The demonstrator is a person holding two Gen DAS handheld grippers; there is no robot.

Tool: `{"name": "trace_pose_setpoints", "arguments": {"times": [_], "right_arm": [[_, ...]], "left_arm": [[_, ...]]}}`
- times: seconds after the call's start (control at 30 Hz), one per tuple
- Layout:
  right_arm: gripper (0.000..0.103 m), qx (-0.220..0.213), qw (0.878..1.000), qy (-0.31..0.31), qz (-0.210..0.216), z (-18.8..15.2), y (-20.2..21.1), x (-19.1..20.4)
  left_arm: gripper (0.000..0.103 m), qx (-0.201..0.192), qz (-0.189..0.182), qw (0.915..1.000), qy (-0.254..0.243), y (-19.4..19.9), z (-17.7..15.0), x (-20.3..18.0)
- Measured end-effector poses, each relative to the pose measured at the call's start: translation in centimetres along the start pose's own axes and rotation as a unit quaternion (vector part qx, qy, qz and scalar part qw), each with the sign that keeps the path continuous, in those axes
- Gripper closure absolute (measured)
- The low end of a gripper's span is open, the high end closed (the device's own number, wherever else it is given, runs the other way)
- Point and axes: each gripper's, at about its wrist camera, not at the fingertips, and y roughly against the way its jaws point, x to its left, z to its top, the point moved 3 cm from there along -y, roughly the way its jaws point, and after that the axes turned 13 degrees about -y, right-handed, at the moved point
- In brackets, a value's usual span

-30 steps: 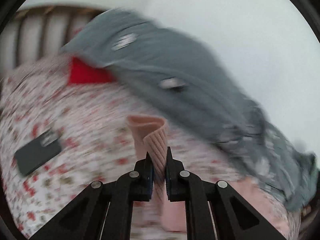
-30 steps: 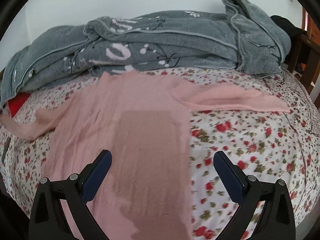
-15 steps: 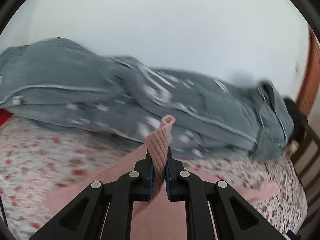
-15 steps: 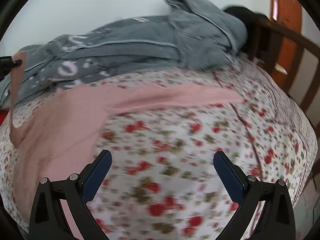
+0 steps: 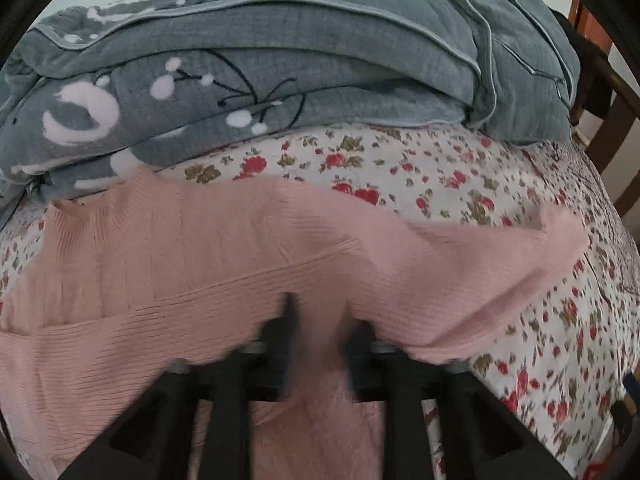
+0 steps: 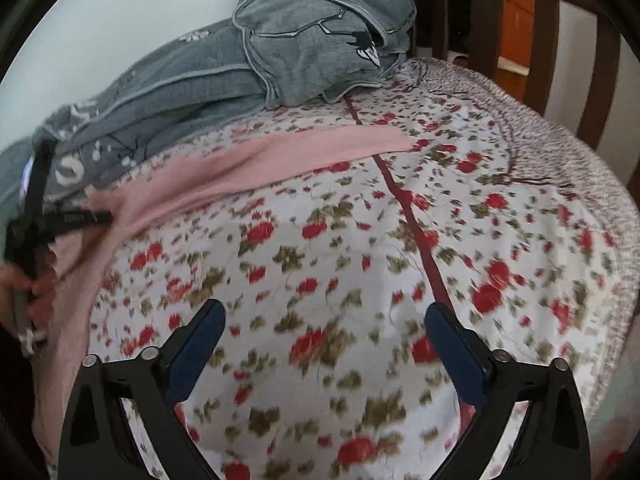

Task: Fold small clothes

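A pink ribbed sweater lies spread on the floral bedsheet. My left gripper is shut on the sweater's left sleeve, which drapes across the body and hides most of the fingers. The right sleeve stretches out flat across the sheet. My right gripper is open and empty, low over bare sheet, nearer than the right sleeve. The left gripper also shows at the left edge of the right wrist view.
A folded grey quilt lies along the far side of the bed against the wall. A dark wooden bed frame stands at the right. The bed's edge curves away at the right.
My left gripper has carried the sleeve from the left side over onto the sweater's body and lowered. My right gripper has swung right, away from the body, over bare sheet.
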Motion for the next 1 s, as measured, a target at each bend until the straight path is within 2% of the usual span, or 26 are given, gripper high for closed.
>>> {"name": "trace_pose_setpoints", "arguments": {"times": [0.03, 0.1, 0.13, 0.2, 0.27, 0.33, 0.43, 0.53, 0.73, 0.77, 0.93, 1.0], "right_arm": [[0.008, 0.003, 1.0, -0.005, 0.01, 0.5, -0.5, -0.2], [0.008, 0.007, 1.0, -0.012, 0.025, 1.4, -1.4, -0.1], [0.009, 0.009, 0.999, -0.016, 0.033, 2.1, -2.0, 0.1], [0.014, 0.012, 0.999, -0.02, 0.043, 3.1, -3.0, 0.5], [0.029, 0.016, 0.998, -0.026, 0.048, 4.2, -4.2, 0.8], [0.034, 0.025, 0.997, -0.035, 0.06, 5.3, -5.7, 1.0], [0.037, 0.035, 0.995, -0.05, 0.075, 6.5, -7.6, 1.5], [0.041, 0.052, 0.993, -0.064, 0.082, 8.1, -9.6, 2.1], [0.064, 0.082, 0.983, -0.138, 0.094, 11.5, -13.7, 0.9], [0.071, 0.082, 0.982, -0.142, 0.092, 11.9, -14.1, 0.6], [0.088, 0.064, 0.98, -0.167, 0.081, 13.8, -15.8, -0.5], [0.093, 0.044, 0.984, -0.156, 0.074, 14.3, -15.7, -0.6]], "left_arm": [[0.041, -0.01, 0.007, 0.9999, 0.007, 0.8, 0.1, 0.8], [0.026, -0.048, 0.012, 0.9984, 0.027, 3.0, 0.1, 2.4], [0.026, -0.071, 0.016, 0.9965, 0.041, 4.5, -0.1, 3.6], [0.026, -0.086, 0.03, 0.9942, 0.057, 6.6, -0.5, 5.5], [0.025, -0.099, 0.036, 0.9919, 0.072, 8.8, -1.5, 7.5], [0.023, -0.111, 0.044, 0.99, 0.075, 10.1, -2.4, 9.1], [0.021, -0.113, 0.095, 0.9852, 0.088, 11.3, -4.3, 12.1], [0.021, -0.101, 0.111, 0.9826, 0.109, 11.1, -5.9, 14.3], [0.021, -0.089, 0.11, 0.9784, 0.151, 10.5, -8.4, 17.8], [0.021, -0.088, 0.109, 0.9773, 0.159, 10.3, -8.9, 18.1], [0.021, -0.083, 0.076, 0.9769, 0.181, 8.9, -9.7, 18.4], [0.021, -0.087, 0.072, 0.9765, 0.184, 9.0, -9.8, 18.2]]}}
